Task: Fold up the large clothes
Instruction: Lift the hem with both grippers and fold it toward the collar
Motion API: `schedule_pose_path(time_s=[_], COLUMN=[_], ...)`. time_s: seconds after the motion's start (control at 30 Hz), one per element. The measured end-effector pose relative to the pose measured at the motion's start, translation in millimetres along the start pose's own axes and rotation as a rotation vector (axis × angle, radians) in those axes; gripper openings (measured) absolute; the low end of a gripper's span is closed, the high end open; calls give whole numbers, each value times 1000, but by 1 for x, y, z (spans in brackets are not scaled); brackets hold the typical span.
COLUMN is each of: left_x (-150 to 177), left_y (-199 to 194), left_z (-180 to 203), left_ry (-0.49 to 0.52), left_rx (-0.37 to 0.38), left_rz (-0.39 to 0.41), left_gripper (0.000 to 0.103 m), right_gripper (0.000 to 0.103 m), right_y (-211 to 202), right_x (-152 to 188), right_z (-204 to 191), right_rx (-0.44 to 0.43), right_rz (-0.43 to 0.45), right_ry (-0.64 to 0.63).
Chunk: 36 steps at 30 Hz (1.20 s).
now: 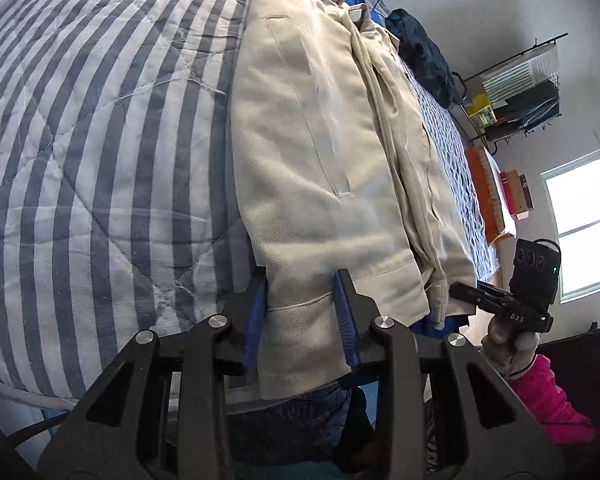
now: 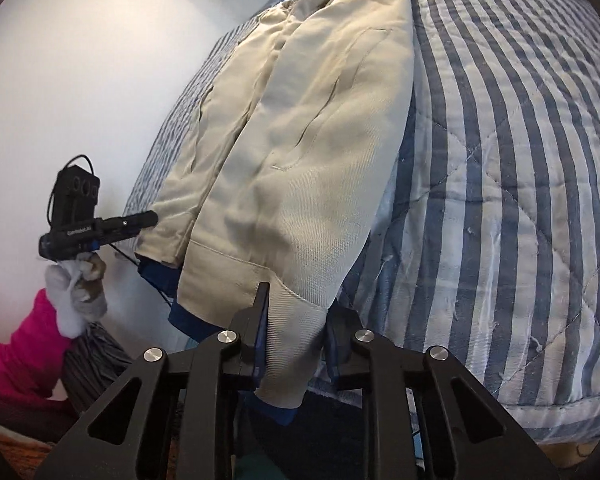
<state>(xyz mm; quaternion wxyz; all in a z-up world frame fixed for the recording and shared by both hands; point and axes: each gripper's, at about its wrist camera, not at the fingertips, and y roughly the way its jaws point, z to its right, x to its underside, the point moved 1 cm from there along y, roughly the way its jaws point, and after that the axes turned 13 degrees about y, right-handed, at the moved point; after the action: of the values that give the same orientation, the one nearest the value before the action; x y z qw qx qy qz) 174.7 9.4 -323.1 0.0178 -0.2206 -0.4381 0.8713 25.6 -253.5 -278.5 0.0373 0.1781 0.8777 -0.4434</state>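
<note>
A beige jacket (image 1: 320, 160) (image 2: 300, 160) lies lengthwise on a blue-and-white striped quilt (image 1: 100, 160) (image 2: 520, 160), with its hem hanging over the near edge. A blue lining or layer (image 2: 188, 320) shows under the hem. My left gripper (image 1: 302, 280) has one hem corner between its blue pads, and the cloth fills the gap. My right gripper (image 2: 300, 304) holds the other hem corner the same way. Each wrist view shows the other gripper side-on at its corner: the right gripper (image 1: 456, 291) and the left gripper (image 2: 152, 218).
A person's gloved hand (image 1: 508, 344) (image 2: 76, 300) and pink sleeve (image 1: 548, 396) hold each tool. A dark garment (image 1: 420, 52) lies further up the bed. Past the bed stand a wire rack (image 1: 520, 88), an orange box (image 1: 486, 192) and a bright window (image 1: 584, 224). A white wall (image 2: 80, 80) runs along the other side.
</note>
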Motion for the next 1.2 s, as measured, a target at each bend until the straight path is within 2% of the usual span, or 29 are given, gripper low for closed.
schedule_pose_path(time_s=[0.07, 0.27, 0.33, 0.4, 0.47, 0.6, 0.77, 0.93, 1.2], left_x=[0, 5, 5, 6, 7, 4, -17, -47, -102], left_y=[6, 11, 14, 13, 8, -9, -35, -51, -54], left_z=[-9, -8, -2, 1, 0, 4, 21, 27, 40], left_ry=[-41, -47, -33, -53, -105, -166, -161, -147, -123], left_rx=[24, 101, 110, 121, 158, 213, 238, 236, 191], left_rz=[-20, -25, -32, -16, 15, 81, 163, 219, 285], left_gripper=[49, 51, 44, 31, 20, 16, 14, 13, 13], right_gripper=[28, 35, 36, 26, 22, 20, 19, 17, 16], right_y=[8, 19, 21, 19, 17, 0, -16, -31, -44], right_x=[-3, -4, -6, -7, -9, -16, -28, -52, -109], right_z=[5, 29, 29, 28, 23, 19, 5, -3, -15], right_rx=[-16, -176, -203, -207, -225, -287, -360, -370, -318], right_rz=[-12, -38, -43, -48, -44, -15, 36, 91, 171], right_ry=[23, 182, 198, 196, 195, 219, 258, 288, 292])
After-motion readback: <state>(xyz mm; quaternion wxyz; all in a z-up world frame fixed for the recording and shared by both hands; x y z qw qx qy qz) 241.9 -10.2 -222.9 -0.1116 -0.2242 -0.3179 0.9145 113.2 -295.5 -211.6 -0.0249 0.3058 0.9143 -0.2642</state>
